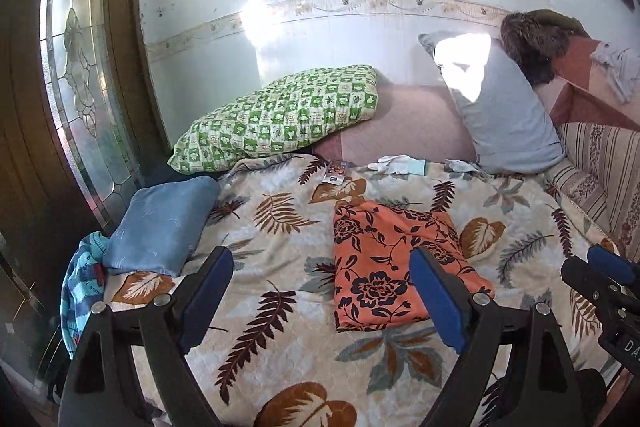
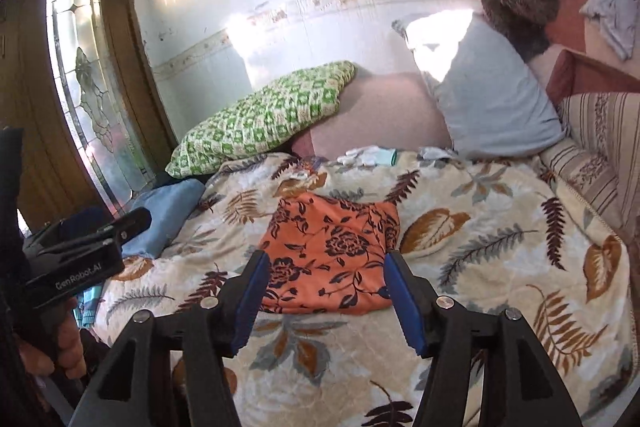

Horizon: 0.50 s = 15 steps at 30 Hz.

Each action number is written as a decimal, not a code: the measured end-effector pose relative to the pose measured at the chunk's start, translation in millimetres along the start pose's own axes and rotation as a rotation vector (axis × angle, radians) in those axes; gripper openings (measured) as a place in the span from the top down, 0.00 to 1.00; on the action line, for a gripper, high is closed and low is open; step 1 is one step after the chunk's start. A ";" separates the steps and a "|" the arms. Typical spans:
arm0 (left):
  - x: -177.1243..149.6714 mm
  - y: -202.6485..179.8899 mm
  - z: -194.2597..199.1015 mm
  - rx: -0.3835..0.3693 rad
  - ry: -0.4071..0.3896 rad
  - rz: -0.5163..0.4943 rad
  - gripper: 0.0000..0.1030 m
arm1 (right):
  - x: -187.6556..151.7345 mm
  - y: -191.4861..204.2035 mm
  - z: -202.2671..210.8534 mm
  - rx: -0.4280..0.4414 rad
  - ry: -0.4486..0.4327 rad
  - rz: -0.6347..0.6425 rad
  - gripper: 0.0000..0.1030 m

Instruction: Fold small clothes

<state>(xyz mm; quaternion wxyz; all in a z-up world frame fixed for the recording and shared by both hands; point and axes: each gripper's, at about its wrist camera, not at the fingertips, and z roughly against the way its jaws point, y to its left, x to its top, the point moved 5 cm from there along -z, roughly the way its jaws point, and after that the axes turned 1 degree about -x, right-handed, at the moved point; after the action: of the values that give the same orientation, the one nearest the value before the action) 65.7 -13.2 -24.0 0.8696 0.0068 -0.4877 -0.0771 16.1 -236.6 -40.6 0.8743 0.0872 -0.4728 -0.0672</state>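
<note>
An orange garment with dark flowers [image 1: 396,263] lies folded into a flat rectangle on the leaf-patterned bed cover [image 1: 280,307]; it also shows in the right wrist view [image 2: 332,255]. My left gripper [image 1: 322,287] is open and empty, held above the cover in front of the garment's near left edge. My right gripper [image 2: 326,291] is open and empty, just in front of the garment's near edge. The right gripper also shows at the left wrist view's right edge [image 1: 600,279]. The left gripper shows at the right wrist view's left edge [image 2: 88,239].
A blue folded cloth [image 1: 160,223] and a striped blue garment [image 1: 80,291] lie at the bed's left edge. A green checked pillow [image 1: 280,115] and a grey pillow [image 1: 500,99] lean at the back. White gloves [image 1: 396,163] and a small packet [image 1: 334,173] lie beyond the garment.
</note>
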 end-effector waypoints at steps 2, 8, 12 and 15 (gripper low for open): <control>-0.6 6.7 9.0 0.011 -0.010 0.010 0.13 | 2.7 7.2 8.6 -0.012 -0.012 0.001 0.37; -2.7 24.3 25.0 0.027 -0.025 0.036 0.13 | 3.1 27.5 17.6 -0.020 -0.026 0.019 0.37; -2.8 32.8 27.2 0.039 -0.031 0.042 0.13 | 2.5 36.5 16.5 -0.005 -0.023 0.021 0.37; -3.5 34.8 25.6 0.041 -0.027 0.048 0.13 | 2.2 40.8 15.4 -0.002 -0.024 0.026 0.37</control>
<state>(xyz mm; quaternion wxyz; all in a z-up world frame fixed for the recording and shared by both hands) 46.7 23.4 -10.5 0.8643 0.0121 -0.5007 -0.0462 5.8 -198.6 -21.7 0.8695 0.0793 -0.4842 -0.0575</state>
